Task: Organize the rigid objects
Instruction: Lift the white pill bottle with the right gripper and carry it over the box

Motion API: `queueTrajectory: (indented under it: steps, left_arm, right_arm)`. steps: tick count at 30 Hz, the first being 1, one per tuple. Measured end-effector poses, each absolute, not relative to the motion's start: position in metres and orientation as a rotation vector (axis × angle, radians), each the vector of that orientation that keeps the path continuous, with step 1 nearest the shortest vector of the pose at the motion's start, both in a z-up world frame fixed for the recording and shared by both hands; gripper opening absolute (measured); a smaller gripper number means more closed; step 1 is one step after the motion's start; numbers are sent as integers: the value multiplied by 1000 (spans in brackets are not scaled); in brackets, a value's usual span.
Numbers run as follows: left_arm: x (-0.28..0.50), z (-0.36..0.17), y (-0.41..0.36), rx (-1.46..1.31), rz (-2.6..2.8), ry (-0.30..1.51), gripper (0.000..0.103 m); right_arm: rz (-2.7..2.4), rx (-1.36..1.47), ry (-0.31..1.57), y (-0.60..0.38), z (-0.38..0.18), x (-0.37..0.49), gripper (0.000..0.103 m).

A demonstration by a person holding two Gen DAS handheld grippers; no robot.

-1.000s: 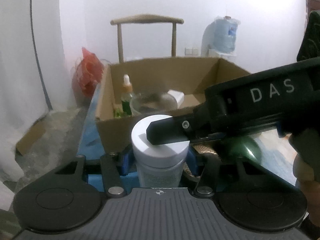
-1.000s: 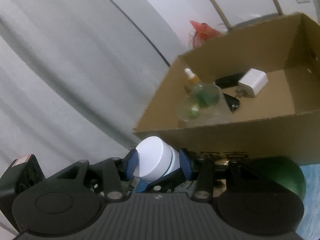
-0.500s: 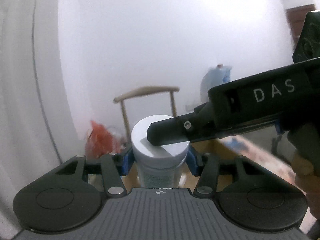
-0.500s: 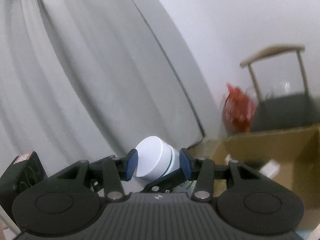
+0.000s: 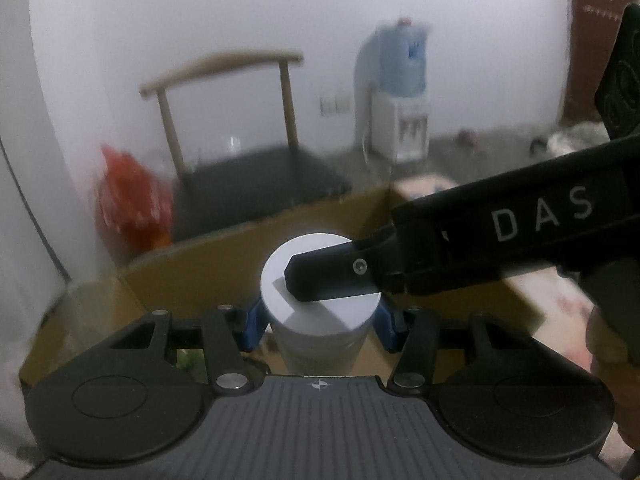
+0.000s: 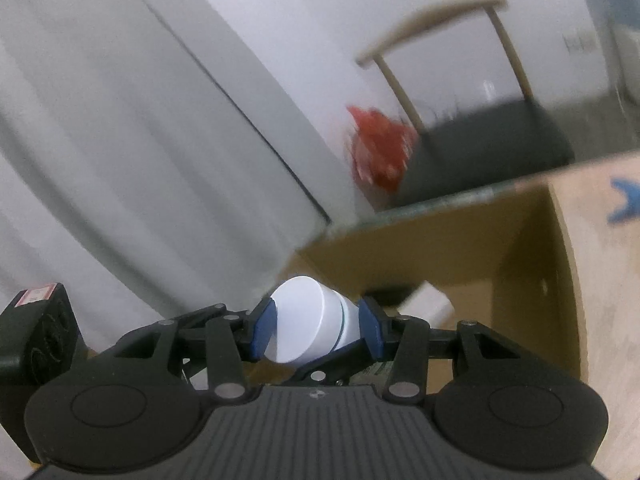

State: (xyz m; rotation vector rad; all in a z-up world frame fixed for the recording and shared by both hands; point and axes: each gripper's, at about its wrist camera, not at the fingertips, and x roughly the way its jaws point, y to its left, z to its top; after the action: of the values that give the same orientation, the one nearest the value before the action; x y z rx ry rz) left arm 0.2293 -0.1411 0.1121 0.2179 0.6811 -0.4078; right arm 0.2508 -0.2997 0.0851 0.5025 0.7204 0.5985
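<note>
A jar with a white lid [image 5: 320, 316] hangs upright over the open cardboard box [image 5: 200, 248]. My left gripper [image 5: 318, 326] is shut on the jar's body, one blue pad on each side just under the lid. My right gripper [image 6: 316, 330] is shut on the same jar [image 6: 300, 320] at its lid, coming in from the right. In the left wrist view one of its black fingers [image 5: 332, 276] lies across the lid top. The box wall [image 6: 440, 240] stands right behind the jar, and a white block [image 6: 428, 306] lies inside.
Behind the box stands a wooden chair [image 5: 240, 140] with a dark seat, beside a red bag [image 5: 132, 200]. A water dispenser [image 5: 400, 92] stands by the far wall. A grey curtain [image 6: 120, 160] hangs on the left. A hand [image 5: 608, 336] holds the right gripper.
Both grippers have lifted the jar from in front of the box's near wall and carried it forward over the opening. Both grips look unchanged.
</note>
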Motion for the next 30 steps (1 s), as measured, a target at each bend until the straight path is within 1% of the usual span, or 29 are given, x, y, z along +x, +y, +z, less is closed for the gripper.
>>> queueTrajectory:
  steps: [4,8,14,23,28,30]
  left_arm:
    - [244,97,-138,234,-399,746,53]
    - [254,92,-142,265,-377,782,53]
    - [248,88,-147,285,-379,820,54]
    - [250,87,-150,302,-374,817,58]
    - [244,98,-142,276,-375,778,59]
    - [238,105,-137,263,-378,754,62]
  right_arm:
    - [590,533,780,-301,60,267,49]
    - [581,535,810,-301,49,277,49]
    - [583,545,870,-296,37,285,49]
    - [563,555,891,-295,32,289,49]
    - [561,552,874,-301,39,283,49]
    - [558,538,862,-304,47,279,49]
